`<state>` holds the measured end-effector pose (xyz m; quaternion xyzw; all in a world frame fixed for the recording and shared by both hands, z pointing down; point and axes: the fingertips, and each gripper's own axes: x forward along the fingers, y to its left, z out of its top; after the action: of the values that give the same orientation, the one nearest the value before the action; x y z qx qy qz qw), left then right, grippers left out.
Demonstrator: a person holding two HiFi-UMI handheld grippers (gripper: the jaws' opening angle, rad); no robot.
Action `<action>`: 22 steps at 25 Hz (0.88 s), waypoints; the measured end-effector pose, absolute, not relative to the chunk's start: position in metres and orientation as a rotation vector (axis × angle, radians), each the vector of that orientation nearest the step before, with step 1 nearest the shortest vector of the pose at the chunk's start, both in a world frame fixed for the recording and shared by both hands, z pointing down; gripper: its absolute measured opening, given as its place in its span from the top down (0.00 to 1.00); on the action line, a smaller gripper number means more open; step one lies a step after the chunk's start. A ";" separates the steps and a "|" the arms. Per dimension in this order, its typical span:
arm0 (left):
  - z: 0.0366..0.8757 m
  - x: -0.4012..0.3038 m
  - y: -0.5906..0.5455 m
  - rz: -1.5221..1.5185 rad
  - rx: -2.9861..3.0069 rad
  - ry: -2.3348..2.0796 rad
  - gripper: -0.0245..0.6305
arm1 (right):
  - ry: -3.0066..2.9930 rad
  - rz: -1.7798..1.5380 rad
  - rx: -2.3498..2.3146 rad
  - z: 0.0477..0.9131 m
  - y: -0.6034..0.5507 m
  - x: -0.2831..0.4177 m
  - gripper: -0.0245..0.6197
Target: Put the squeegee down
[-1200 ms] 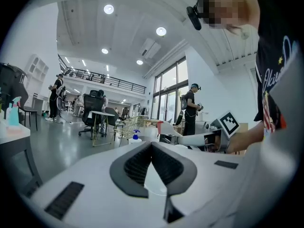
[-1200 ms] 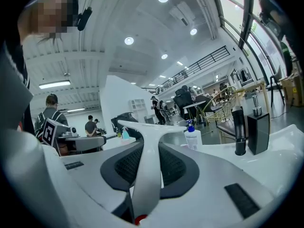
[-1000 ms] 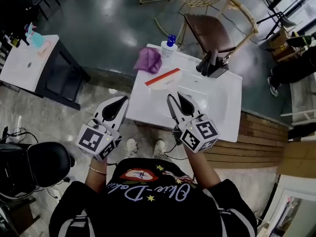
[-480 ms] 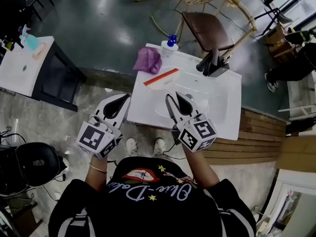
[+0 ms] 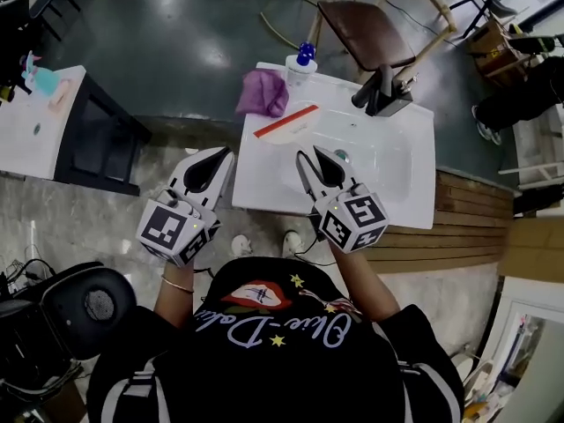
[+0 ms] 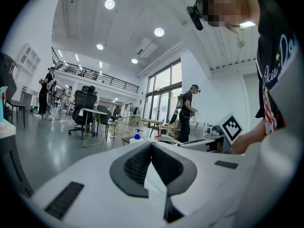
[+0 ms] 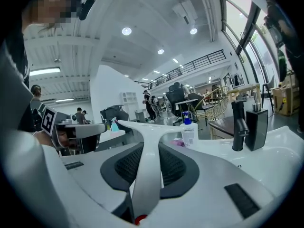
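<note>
Clamped in the right gripper (image 5: 313, 159): the white plastic T-shaped squeegee with a red blade strip (image 5: 286, 123). Pinched by the handle between pads standing part-way apart, with the head reaching out over the left part of the white ceramic washbasin (image 5: 414, 192), toward its far left corner. Impossible to tell whether resting on the top or held just above it. Off the near left edge, the left gripper (image 5: 218, 157), tips together, gripping nothing.

Likely trouble, by judgement:
- Letting go while clear of the surface: a drop, a clatter, then perhaps a skid on the glossy ceramic over the left edge to the floor, or a slide down into the bowl.
- Swinging the head outward: nudging the crumpled purple cloth (image 5: 263, 93) lying just beyond it at the far left corner, or tipping the pale bottle with a blue pump top (image 5: 300, 64) standing at the far edge beside that cloth.
- Pivoting of the smooth, thin handle in the pads under the weight of the head.
- Little danger from the black tap (image 5: 381, 91) at the far edge, well apart.

Counted: one squeegee, one cloth, one bottle, one tap, one washbasin, two grippers.
</note>
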<state>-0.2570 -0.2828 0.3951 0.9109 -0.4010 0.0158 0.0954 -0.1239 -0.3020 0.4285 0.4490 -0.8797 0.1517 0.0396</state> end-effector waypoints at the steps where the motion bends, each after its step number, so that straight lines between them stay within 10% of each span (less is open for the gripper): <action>1: 0.396 -0.257 -0.285 0.047 2.703 -1.184 0.97 | -2.687 0.461 1.380 0.431 -0.303 -0.125 0.79; 22: 0.410 -0.283 -0.312 0.033 2.706 -1.152 0.97 | -2.550 0.495 1.362 0.481 -0.316 -0.151 0.79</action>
<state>-0.2835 -0.3124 0.4098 0.9154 -0.3898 0.0112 0.1002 -0.1511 -0.3164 0.4814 0.4618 -0.8647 0.1677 0.1041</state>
